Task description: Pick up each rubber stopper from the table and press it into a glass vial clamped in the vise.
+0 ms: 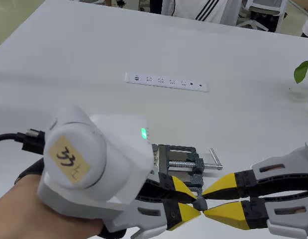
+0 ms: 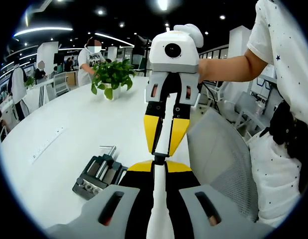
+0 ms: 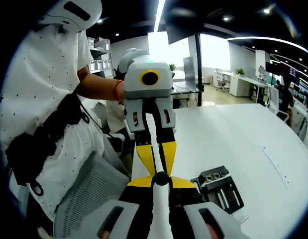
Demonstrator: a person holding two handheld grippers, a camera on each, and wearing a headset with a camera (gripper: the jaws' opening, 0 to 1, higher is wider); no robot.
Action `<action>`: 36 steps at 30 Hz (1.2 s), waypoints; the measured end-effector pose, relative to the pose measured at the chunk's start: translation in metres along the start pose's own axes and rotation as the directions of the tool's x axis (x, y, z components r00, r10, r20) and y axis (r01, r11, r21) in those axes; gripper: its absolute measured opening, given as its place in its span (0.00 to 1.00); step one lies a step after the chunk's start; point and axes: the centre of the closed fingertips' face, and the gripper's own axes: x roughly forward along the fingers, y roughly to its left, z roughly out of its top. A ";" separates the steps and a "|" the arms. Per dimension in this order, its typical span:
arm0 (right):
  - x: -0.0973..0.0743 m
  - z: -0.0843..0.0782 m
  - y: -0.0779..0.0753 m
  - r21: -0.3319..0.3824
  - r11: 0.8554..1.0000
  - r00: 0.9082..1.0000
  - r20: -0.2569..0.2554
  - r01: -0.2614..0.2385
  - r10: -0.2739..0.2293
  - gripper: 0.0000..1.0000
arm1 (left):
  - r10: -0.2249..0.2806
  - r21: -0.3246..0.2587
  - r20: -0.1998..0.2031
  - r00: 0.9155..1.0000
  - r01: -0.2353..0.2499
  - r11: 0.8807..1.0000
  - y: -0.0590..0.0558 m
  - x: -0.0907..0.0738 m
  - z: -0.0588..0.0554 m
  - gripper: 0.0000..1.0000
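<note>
Holding: the left gripper (image 1: 195, 204) and the right gripper (image 1: 206, 203) meet tip to tip on one dark stopper (image 1: 200, 204).
Left jaws: narrow, with the yellow tips drawn to a V and closed against the stopper.
Right jaws: narrow in the same way, with the tips closed on the stopper from the opposite side.
Stopper: sits between the two pairs of tips, just in front of the vise (image 1: 181, 160) and apart from it.
Vise: dark, standing on the white surface (image 1: 84, 59) near its front edge. Its screw handle points right in the head view. It lies to the left in the left gripper view and to the right in the right gripper view.
Vise contents: small round tops show at one end in the right gripper view, too small to tell more.
Hand (image 1: 24, 214): grips the left gripper's white body at the lower left of the head view.
Strip (image 1: 166, 81): white, lying flat on the surface well beyond the vise.
Plant (image 1: 304, 70): green leaves at the right edge of the head view.
</note>
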 end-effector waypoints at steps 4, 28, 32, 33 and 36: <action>0.003 -0.001 -0.001 0.004 1.000 1.000 -0.008 0.000 0.000 0.05 | 0.007 -0.007 -0.001 1.000 -0.007 1.000 0.002 0.000 -0.003 0.04; 0.016 0.009 -0.046 0.035 0.996 0.994 -0.070 0.083 -0.080 0.05 | 0.178 -0.065 0.049 0.983 -0.174 0.983 0.039 -0.027 -0.038 0.30; 0.024 0.013 -0.061 0.039 0.994 0.989 -0.102 0.107 -0.103 0.05 | 0.227 -0.091 0.066 0.972 -0.221 0.971 0.051 -0.038 -0.046 0.36; 0.026 0.013 -0.064 0.038 0.993 0.988 -0.109 0.112 -0.107 0.05 | 0.236 -0.099 0.069 0.969 -0.228 0.969 0.053 -0.040 -0.047 0.38; 0.033 0.014 -0.079 0.042 0.991 0.983 -0.141 0.127 -0.120 0.05 | 0.271 -0.110 0.081 0.959 -0.261 0.959 0.062 -0.048 -0.053 0.45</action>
